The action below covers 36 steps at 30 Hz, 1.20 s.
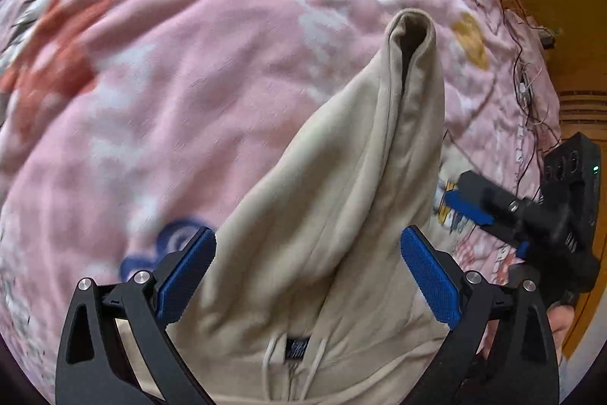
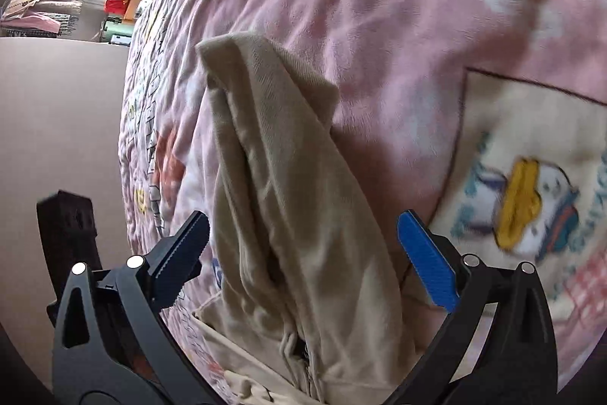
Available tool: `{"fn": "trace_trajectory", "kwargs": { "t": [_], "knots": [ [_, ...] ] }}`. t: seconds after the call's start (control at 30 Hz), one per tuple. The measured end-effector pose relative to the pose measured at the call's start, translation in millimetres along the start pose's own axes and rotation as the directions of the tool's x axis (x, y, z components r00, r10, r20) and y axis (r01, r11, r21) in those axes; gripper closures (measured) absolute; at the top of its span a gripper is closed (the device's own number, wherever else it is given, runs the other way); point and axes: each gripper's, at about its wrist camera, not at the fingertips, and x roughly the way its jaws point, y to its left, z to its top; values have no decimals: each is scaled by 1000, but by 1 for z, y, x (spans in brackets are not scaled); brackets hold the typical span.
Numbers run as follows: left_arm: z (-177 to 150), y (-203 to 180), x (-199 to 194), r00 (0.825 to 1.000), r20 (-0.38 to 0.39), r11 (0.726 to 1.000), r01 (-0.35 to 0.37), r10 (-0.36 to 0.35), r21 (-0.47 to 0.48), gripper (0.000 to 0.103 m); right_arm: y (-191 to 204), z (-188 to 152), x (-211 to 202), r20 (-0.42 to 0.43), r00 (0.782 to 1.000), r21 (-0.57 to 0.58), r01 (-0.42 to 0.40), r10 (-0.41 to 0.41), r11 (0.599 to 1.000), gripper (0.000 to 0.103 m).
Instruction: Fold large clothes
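Both claws tilted steeply down over a pink patterned bed cover (image 1: 159, 93). Left claw (image 1: 308, 276) spread wide, gripping nothing, straddling a beige hoodie (image 1: 341, 200). Right claw (image 2: 303, 253) likewise wide, empty, over the same garment. Hoodie lying on the bed, long axis toward 12 o'clock, narrowing end farthest away.

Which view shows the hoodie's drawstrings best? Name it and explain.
The left wrist view: both drawstrings hang either side of the neck label on the beige hoodie, seen head-on. The right wrist view shows only a bunched cord at the neck, side-on.
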Motion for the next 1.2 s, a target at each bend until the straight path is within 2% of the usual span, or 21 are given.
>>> {"fn": "trace_trajectory", "kwargs": {
  "t": [0.1,0.17,0.3,0.4,0.43,0.47,0.5,0.53,0.57,0.6,0.63,0.67,0.7,0.83,0.97,1.03,1.13,1.2],
  "knots": [
    [19,4,11,1000,12,1000,-4,4,-28,8,-6,15,17,-44,999,11,-12,12,1000,6],
    [30,9,18,999,36,998,-25,27,-60,8,-8,18,25,-46,998,-4,32,-33,999,6],
    [40,12,40,1000,-8,997,18,-18,-77,8,-12,24,36,-57,997,-30,56,-58,998,6],
    [40,11,55,997,-40,994,56,-60,-89,9,-13,22,39,-23,999,-53,46,-48,998,6],
    [40,12,58,997,-41,993,60,-65,-98,9,-13,22,40,-15,999,-57,44,-45,997,7],
    [40,12,60,998,-38,994,51,-55,-96,10,-13,21,39,1,999,-65,37,-37,997,18],
    [39,10,59,998,-26,995,48,-50,-85,20,-11,20,37,16,999,-80,40,-38,996,52],
    [38,9,58,998,-24,995,57,-59,-78,38,-7,18,36,19,1000,-127,22,-20,992,65],
    [38,6,58,998,-27,995,63,-65,-74,53,-3,15,35,20,1000,-156,16,-13,988,73],
    [36,3,57,998,-26,996,53,-55,-75,56,4,11,33,41,999,-201,38,-30,979,75],
    [35,-1,55,1000,-21,998,21,-23,-54,71,13,6,30,57,997,-257,65,-52,964,78],
    [34,-4,54,1000,-23,999,10,-11,-37,80,17,1,28,67,996,-278,73,-57,958,81],
    [31,-9,50,1000,-16,1000,5,-5,-21,82,21,-4,22,92,994,-287,80,-55,955,83],
    [14,-21,27,999,43,1000,11,-11,17,88,33,-21,-1,147,989,-340,80,-31,937,85],
    [-8,-26,-5,992,100,997,69,-72,33,89,51,-42,-36,221,975,-421,91,5,902,86],
    [-25,-27,-27,985,139,994,91,-98,58,89,66,-65,-55,269,963,-499,127,14,857,86],
    [-59,-30,-64,974,206,989,64,-91,136,89,83,-102,-83,310,949,-588,146,55,795,86],
    [-86,-27,-87,964,244,984,65,-106,168,89,93,-136,-102,358,930,-645,183,81,742,86]
  ]
}}
